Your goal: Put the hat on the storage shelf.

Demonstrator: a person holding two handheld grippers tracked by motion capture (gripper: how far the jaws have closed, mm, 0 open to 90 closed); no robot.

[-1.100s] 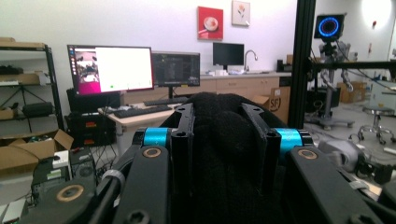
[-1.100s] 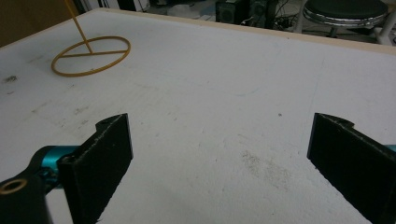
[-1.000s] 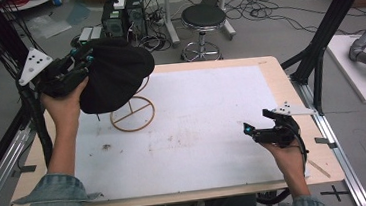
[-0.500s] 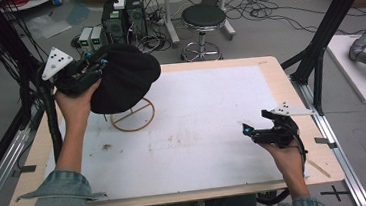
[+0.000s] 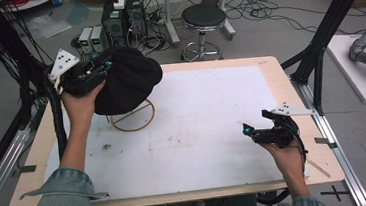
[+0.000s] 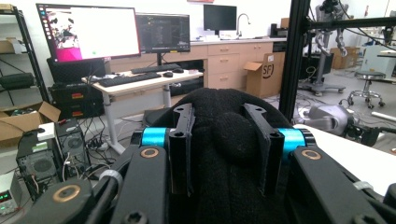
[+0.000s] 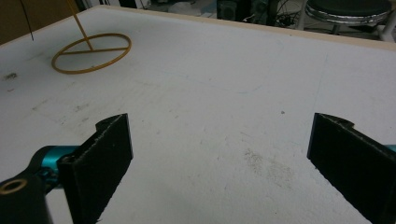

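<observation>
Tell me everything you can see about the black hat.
The black hat looks like soft knitted fabric, rounded and slumped. The left claw is shut on a fold of it, which bulges between the pads. It hangs at the table's far left, above the ring base of a thin yellow wire stand, partly covering it.

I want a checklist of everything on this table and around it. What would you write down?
Surface: white mat on a wood-edged table, with smudges and small stains.
Job's things: black knit hat held over a gold wire stand; the stand's ring base lies on the mat.
Clutter: nothing seen on the mat besides the stand.
Grippers: left gripper is closed on the black knit hat, fabric bunched between its jaws. Right gripper is open with nothing between its jaws, near the table's right edge.
Cables: a black cable trails from the left gripper; loose wires lie on the floor beyond the table.
Surroundings: black stool, computer boxes, black frame posts, monitors on a desk.
</observation>
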